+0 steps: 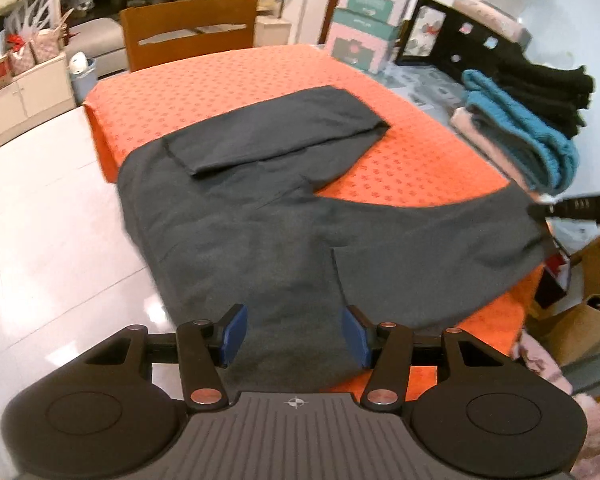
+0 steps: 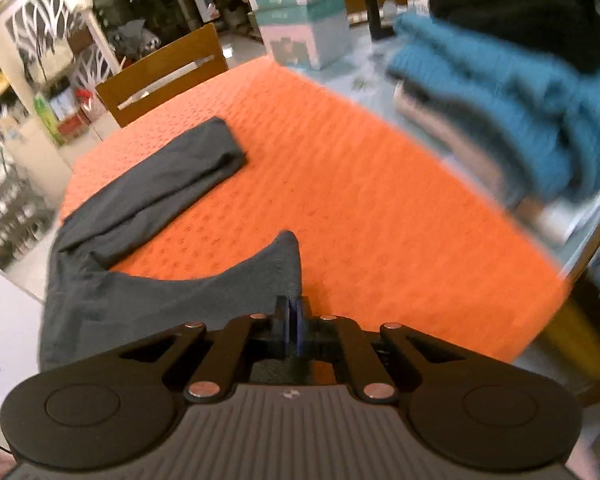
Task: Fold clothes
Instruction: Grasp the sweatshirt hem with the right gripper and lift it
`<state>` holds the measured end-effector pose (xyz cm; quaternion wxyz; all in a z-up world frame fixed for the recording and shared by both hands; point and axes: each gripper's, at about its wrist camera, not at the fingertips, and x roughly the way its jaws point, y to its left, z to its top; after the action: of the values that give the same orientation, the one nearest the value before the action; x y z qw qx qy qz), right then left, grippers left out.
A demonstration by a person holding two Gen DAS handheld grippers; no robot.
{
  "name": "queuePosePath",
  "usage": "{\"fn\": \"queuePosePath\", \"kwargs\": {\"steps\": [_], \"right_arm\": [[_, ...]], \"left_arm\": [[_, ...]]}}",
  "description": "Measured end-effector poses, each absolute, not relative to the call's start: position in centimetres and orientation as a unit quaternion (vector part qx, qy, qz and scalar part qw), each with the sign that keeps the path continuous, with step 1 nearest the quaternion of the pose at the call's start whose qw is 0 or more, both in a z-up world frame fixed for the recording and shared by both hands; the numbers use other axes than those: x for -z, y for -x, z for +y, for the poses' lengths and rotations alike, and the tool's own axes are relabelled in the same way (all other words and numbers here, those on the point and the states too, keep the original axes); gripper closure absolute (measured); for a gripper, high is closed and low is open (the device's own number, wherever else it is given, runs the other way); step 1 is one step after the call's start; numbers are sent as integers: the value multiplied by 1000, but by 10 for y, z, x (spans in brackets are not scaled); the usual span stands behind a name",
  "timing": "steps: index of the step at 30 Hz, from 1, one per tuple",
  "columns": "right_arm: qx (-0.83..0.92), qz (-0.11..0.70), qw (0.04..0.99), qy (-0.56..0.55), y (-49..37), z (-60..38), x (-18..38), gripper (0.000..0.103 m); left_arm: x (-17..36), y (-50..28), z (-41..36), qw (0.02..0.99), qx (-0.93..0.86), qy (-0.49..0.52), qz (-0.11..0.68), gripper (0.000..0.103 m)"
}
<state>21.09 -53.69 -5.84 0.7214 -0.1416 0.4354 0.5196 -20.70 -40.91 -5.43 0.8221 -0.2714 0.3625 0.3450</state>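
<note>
We had the dark grey garment (image 1: 284, 216) spread on the orange tabletop (image 1: 228, 80), one sleeve already folded across its body, so the fold looked partly done. Our right claw (image 2: 293, 316) was clamped together on the cuff of the other sleeve, which lay stretched out to the side. Our left claw (image 1: 294, 332) hung wide apart above the hem, gripping nothing. That sleeve and the body folds remained.
</note>
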Motion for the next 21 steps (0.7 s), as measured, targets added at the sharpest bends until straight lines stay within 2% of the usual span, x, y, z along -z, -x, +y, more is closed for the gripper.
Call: {"fn": "queuePosePath", "kwargs": {"steps": [3,9,13,14,15,21], "right_arm": [[-513,427,721,184,-227,-524,61,100],[-515,472,678,229,-246,-502,116,97],[-515,489,667,226,-249,-501,131,80],[-523,481,664,232,-249,-503,128,71],[-532,472,661,239,-248,-505,125,66],[-567,439,642,269,-251,-511,109,65]], "left_arm": [[60,193,-412,824,-329,279,368,47],[76,154,-416,818,-321,307,366,48],[91,130,-407,798,-340,338,365,53],[95,125,-405,794,-344,345,365,58],[100,119,-402,788,-348,349,368,58],[117,105,-399,761,-370,370,383,61]]}}
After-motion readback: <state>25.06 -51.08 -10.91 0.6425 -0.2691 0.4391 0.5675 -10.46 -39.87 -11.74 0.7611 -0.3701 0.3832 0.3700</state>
